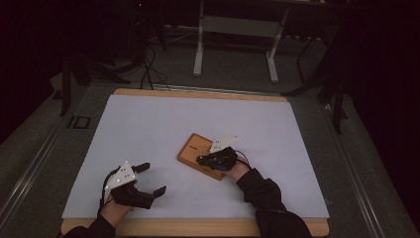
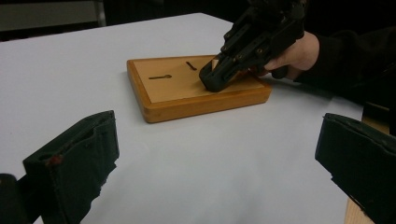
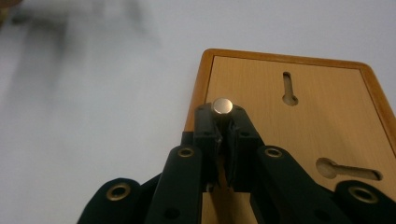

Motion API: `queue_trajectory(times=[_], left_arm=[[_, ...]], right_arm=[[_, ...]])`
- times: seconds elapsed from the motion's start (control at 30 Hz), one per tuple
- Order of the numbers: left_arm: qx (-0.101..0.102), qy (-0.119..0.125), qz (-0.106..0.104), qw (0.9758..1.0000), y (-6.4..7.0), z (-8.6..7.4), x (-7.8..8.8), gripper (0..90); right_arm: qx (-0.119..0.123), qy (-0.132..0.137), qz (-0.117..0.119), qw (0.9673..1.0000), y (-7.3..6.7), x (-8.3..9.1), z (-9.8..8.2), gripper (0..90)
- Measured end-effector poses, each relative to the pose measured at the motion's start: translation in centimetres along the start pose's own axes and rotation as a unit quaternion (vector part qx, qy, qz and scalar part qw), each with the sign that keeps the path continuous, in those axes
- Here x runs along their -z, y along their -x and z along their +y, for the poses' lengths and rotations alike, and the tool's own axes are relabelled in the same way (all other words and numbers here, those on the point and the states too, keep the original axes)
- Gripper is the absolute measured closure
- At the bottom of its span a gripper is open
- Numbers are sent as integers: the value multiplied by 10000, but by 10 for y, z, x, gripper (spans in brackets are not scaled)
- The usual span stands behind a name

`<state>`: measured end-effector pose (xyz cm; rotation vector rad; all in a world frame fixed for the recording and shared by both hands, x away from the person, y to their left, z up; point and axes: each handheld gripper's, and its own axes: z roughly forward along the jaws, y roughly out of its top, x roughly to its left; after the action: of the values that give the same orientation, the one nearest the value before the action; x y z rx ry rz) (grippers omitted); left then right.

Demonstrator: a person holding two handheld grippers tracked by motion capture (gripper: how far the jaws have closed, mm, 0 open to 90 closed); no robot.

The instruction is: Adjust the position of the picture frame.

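While the left tongs (image 1: 151,179) rest wide open, the right tongs (image 3: 222,122) angle down over the wooden board (image 3: 327,140), clamping a metal peg (image 3: 222,106).

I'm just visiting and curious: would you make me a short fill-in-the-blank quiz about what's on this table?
1. The right gripper is shut on a small metal ____.
2. That gripper is over a flat ____ board with keyhole-shaped slots.
3. The left gripper has its jaws ____, with nothing between them.
4. The board lies on a ____ sheet covering the table.

Missing words: peg; wooden; open; white
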<state>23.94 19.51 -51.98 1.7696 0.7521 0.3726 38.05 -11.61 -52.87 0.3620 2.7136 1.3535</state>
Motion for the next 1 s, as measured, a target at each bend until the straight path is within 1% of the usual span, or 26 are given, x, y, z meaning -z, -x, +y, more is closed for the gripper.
queue_trajectory(times=[0.07, 0.2, 0.23, 0.27, 0.3, 0.33, 0.4, 0.47, 0.53, 0.57, 0.63, 0.7, 0.77, 0.8, 0.83, 0.87, 0.9, 0.93, 0.97, 1.0], left_arm=[[-21, -6, -5, 10000, 0, 0, 0, 0], [-11, -10, -18, 10000, 1, 0, -1, 0], [-1, -11, -22, 10000, 1, 0, -1, 0], [8, -6, -39, 10000, 0, 0, -2, 0], [-2, -8, -33, 10000, 0, 1, -2, 0], [-19, -17, -38, 10000, 0, 1, -2, 0], [-4, 18, -52, 10000, -1, 2, -3, 0], [58, 34, -84, 9999, -4, 4, -5, 0], [56, -20, -42, 10000, -5, 5, -6, 0], [10, -60, -29, 10000, -7, 6, -7, 1], [-53, -184, -25, 9998, -10, 8, -10, 1], [-42, -215, -31, 9998, -13, 11, -12, 51], [-21, -260, -48, 9996, -16, 12, -14, 78], [-57, -344, 25, 9994, -21, 16, -18, 119], [-42, -358, 30, 9993, -23, 17, -19, 178], [9, -404, 57, 9992, -26, 19, -22, 228], [45, -455, 94, 9989, -29, 20, -24, 306], [83, -504, 134, 9986, -32, 21, -26, 354], [83, -504, 134, 9986, -32, 21, -26, 402], [115, -615, 260, 9977, -38, 23, -33, 478]], right_arm=[[-29, 38, -6, 10000, 0, 0, -1, 847], [-22, 10, -7, 10000, 0, 0, 0, 835], [-57, 26, 17, 10000, 0, 0, 0, 817], [-110, 47, 57, 9999, 0, 1, 0, 777], [-165, 95, 60, 9998, 0, 4, 1, 698], [-199, 136, 8, 9997, -1, 6, 2, 648], [-208, 192, 23, 9996, -3, 12, 4, 632], [-130, 188, -9, 9997, -6, 18, 5, 607], [-98, 226, -83, 9997, -10, 27, 6, 580], [-95, 258, -83, 9996, -11, 31, 6, 564], [-111, 341, -173, 9992, -15, 42, 5, 524], [-205, 482, -160, 9985, -17, 53, 3, 507], [-352, 596, -128, 9975, -19, 62, 0, 462], [-443, 696, -131, 9965, -20, 69, -3, 448], [-508, 782, -136, 9956, -22, 73, -5, 431], [-555, 829, -133, 9949, -23, 77, -7, 401], [-639, 915, -167, 9936, -25, 83, -9, 374], [-672, 969, -181, 9929, -26, 86, -11, 337], [-672, 969, -181, 9929, -26, 86, -11, 337], [-750, 1020, -211, 9917, -28, 93, -15, 231]])
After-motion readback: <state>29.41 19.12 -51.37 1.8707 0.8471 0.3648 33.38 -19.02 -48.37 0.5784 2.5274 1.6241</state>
